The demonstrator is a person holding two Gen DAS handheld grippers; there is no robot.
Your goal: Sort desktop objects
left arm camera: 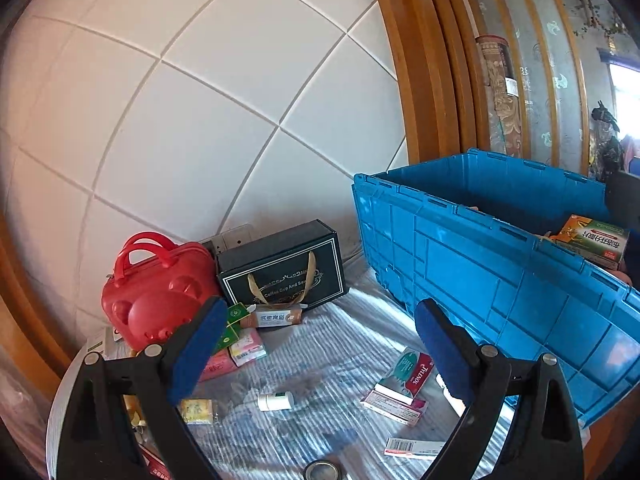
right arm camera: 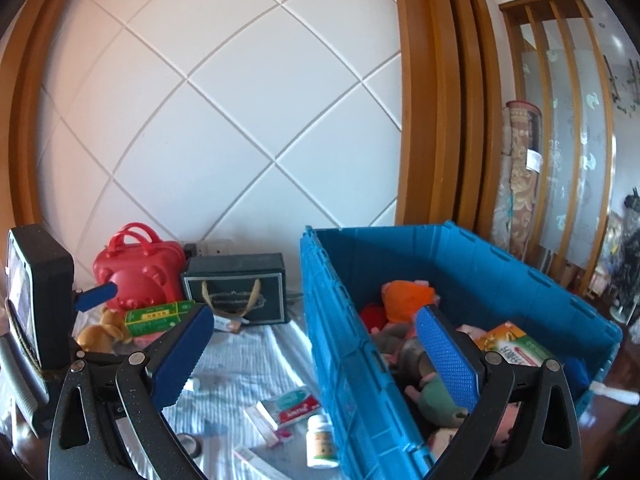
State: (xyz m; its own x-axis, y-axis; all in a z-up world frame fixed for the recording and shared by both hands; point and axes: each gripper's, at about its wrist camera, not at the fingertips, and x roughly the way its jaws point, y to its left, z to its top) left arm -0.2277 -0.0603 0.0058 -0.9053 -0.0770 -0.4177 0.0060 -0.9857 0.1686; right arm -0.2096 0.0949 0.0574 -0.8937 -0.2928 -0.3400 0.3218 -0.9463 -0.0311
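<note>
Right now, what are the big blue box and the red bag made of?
The blue box looks like hard moulded plastic: ribbed walls, slight shine. The red bag also seems rigid glossy plastic, with moulded bumps and stiff handles. Both are guesses from their look.

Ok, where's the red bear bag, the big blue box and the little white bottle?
Red plastic bear-shaped bag [left arm camera: 156,300]: left wrist view, on its front face.
Big blue plastic crate [right arm camera: 352,340]: right wrist view, on its near side wall.
Small white bottle with green label [right arm camera: 320,442]: right wrist view, on its label.
</note>
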